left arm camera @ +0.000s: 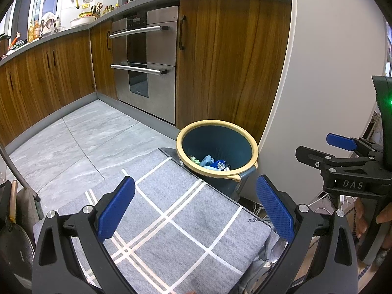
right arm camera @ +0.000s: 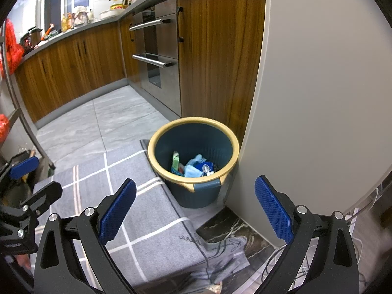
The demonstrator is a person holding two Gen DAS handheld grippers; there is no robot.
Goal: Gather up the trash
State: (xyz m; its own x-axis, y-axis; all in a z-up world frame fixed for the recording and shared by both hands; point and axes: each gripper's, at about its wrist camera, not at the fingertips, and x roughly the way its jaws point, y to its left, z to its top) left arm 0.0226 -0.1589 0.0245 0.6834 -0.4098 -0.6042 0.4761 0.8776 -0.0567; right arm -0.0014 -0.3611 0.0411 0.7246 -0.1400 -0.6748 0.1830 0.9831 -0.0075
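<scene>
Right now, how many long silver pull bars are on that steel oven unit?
2. The upper bar crosses the top door, and the lower bar sits beneath it across the door below, both on the steel oven. No others show.

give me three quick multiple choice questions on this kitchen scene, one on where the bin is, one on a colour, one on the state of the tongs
1. Where does the trash bin stand?
A. on the counter
B. on the floor, at the corner of the grey mat, by the wooden cabinet
C. inside the oven

2. What colour is the bin's rim?
A. red
B. pale yellow
C. black

3. How are the left tongs and right tongs?
A. both open and holding nothing
B. both shut on trash
C. left shut, right open

Answers:
1. B, it sits on the floor between mat and cabinet, next to the white wall.
2. B, a pale yellow ring tops the dark teal body.
3. A, in each wrist view the blue pads stand wide apart with nothing between them.
</scene>
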